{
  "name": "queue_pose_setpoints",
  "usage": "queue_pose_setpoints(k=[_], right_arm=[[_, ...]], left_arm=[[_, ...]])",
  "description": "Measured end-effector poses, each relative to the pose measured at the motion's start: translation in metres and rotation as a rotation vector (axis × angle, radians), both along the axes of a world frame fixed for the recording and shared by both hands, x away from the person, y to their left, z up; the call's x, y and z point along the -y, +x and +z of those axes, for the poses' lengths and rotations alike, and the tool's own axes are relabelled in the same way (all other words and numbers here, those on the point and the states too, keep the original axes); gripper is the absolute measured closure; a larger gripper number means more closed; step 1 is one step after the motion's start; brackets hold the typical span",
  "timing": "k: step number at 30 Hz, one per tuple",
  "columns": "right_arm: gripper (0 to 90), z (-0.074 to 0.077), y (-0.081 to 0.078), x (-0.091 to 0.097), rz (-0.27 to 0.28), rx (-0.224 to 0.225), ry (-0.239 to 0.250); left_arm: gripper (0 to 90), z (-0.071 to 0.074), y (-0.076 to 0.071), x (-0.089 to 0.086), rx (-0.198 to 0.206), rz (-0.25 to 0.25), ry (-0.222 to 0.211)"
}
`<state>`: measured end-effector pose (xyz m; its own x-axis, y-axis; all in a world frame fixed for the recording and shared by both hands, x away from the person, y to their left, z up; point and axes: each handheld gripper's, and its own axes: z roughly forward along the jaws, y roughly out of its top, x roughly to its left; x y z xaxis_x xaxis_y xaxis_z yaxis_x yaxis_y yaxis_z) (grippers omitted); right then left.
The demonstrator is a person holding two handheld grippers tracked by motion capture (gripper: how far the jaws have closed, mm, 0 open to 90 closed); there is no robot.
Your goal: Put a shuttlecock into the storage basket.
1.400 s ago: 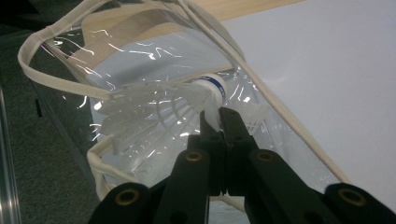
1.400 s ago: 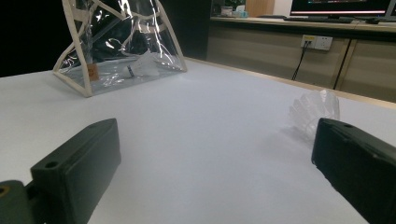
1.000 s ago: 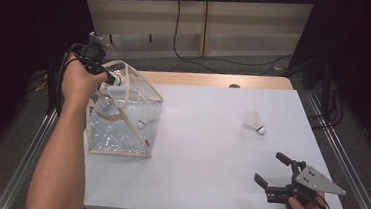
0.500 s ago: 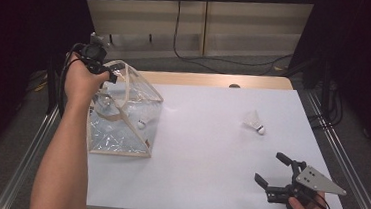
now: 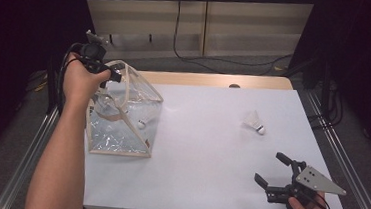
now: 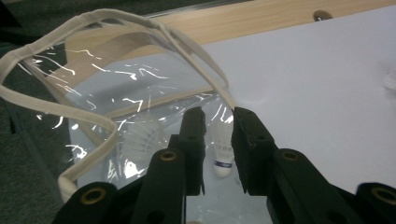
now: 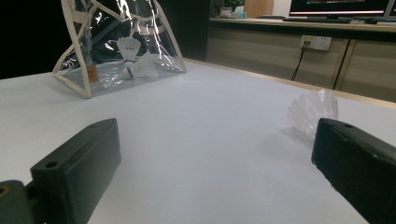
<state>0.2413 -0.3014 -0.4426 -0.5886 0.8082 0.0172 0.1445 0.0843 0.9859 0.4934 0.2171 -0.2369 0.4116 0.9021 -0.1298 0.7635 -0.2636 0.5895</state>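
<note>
Left gripper (image 5: 118, 74) is seen at upper left of the high view, over the mouth of the bag (image 5: 121, 129). Its jaws have just been opening and stand a little apart; nothing is pressed between them. In the left gripper view a shuttlecock (image 6: 223, 154) is seen through the gap, lying below in the bag, cork toward the lower edge of the frame; a second, blurred one (image 6: 140, 137) lies just left of it.

Right gripper (image 5: 277, 173) is held at lower right of the high view, jaws wide apart and empty. A third shuttlecock (image 5: 254, 122) lies on the white table (image 5: 205, 151) at centre right, well apart from the bag.

Handling, judged: the loose shuttlecock is very light, and the skirt is thin and easily crushed. The hard, rounded cork is the better place to be gripped, though a slip is possible; a gentle closure is advised. The bag is soft clear film with cloth handles (image 6: 70, 112); it is expected to sag and shift if nudged.
</note>
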Motion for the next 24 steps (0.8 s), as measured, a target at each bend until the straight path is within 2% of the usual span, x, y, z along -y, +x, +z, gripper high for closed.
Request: queue_pose_setpoints(k=[15,18,21,24], right_arm=[[0.7,0.0,0.0,0.0,0.002,0.002,-0.001],[0.7,0.0,0.0,0.0,0.002,-0.001,-0.001],[0.7,0.0,0.0,-0.001,0.003,0.002,-0.001],[0.7,0.0,0.001,-0.001,0.003,0.001,-0.004]], left_arm=[[65.4,0.011,-0.015,0.009,-0.032,-0.05,-0.09],[64.0,0.012,-0.018,0.013,-0.036,-0.069,-0.094],[61.5,0.016,-0.021,0.016,-0.036,-0.086,-0.08],[59.6,0.021,-0.024,0.019,-0.029,-0.096,-0.091]])
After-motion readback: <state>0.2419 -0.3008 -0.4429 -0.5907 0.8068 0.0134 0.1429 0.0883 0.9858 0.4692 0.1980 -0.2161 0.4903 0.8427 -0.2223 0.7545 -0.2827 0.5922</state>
